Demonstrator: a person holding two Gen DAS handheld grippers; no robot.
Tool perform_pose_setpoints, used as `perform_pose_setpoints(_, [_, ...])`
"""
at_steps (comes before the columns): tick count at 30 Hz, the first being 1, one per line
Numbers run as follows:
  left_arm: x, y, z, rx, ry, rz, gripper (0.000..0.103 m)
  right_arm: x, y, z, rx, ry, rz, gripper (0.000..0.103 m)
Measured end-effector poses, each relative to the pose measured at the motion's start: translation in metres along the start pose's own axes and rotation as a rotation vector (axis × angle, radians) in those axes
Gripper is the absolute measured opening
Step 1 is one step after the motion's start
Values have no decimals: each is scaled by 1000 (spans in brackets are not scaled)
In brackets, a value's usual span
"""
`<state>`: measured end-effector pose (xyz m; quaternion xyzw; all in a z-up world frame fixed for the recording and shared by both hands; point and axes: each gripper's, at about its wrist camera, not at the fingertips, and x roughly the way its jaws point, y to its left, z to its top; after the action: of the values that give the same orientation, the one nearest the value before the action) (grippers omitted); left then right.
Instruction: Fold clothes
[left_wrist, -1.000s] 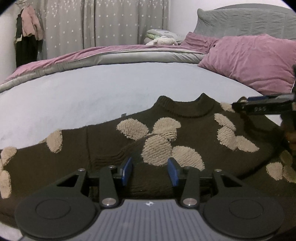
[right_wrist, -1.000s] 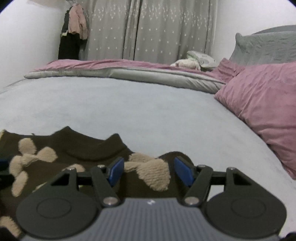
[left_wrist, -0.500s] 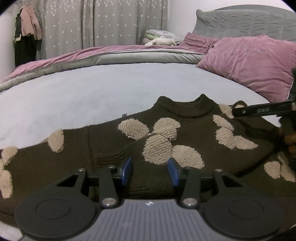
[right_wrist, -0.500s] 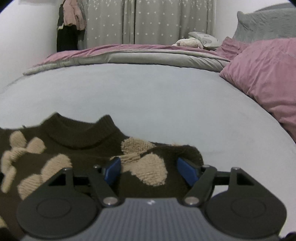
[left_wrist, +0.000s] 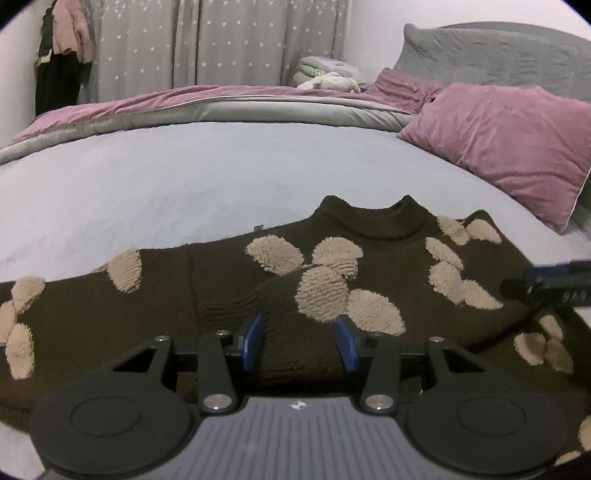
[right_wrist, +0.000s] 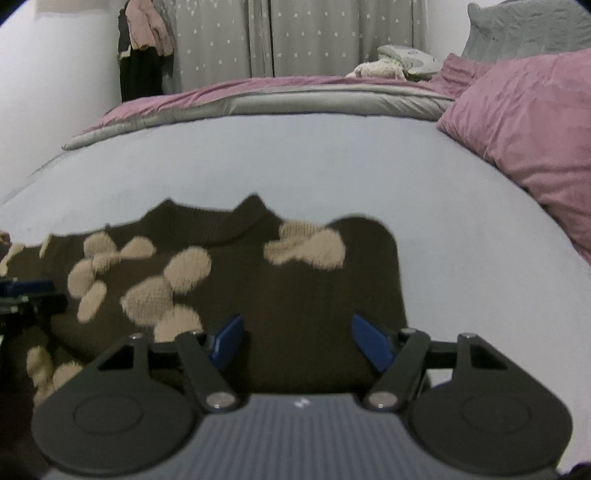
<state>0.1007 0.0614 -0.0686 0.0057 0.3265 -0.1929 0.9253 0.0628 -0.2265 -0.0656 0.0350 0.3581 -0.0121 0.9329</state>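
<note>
A dark brown sweater (left_wrist: 388, 266) with beige fuzzy patches lies spread on the pale blue bed sheet (left_wrist: 221, 177), collar pointing away from me. Its right side is folded in, ending in a straight edge (right_wrist: 399, 280). My left gripper (left_wrist: 299, 341) sits low at the near part of the sweater, jaws partly closed on a raised bunch of fabric. My right gripper (right_wrist: 299, 345) hovers over the folded right part, jaws wide and closing, fabric under them but not pinched. A right fingertip (left_wrist: 546, 286) shows at the left view's right edge.
A pink pillow (left_wrist: 498, 140) lies to the right of the sweater, with a grey pillow (left_wrist: 498, 55) behind it. A rolled pink and grey duvet (left_wrist: 221, 107) crosses the far side of the bed. Clothes (left_wrist: 62, 55) hang by the curtain at the far left.
My right gripper let go of the beige-patched sleeve end and drew back toward me over the sweater's body. In the left wrist view its finger dropped lower. The left gripper stayed put.
</note>
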Motion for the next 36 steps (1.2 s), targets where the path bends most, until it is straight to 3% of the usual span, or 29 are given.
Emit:
perform_pose_setpoints(3, [-2,4,1,-22,6,4,45,9,2,-9,-12,14,-8,68])
perform_pose_setpoints(7, [-5,13,4,-71,8,31,57,9,2,-13,16,-6,-8,70])
perform_pose_setpoints(12, [-14,27,8,-140,-4,118,73,-5,7,-5,46,-40,34,93])
perform_pose_setpoints(16, [-19,40,8,-171,-7,192,84,-21,12,3,57,-78,75,103])
perform_pose_setpoints(23, [-26,62,5,-234,11,343,93,-30,22,6,58,-89,85,103])
perform_pose_setpoints(36, [-40,121,-8,-367,22,518,98,-33,30,4,57,-78,94,103])
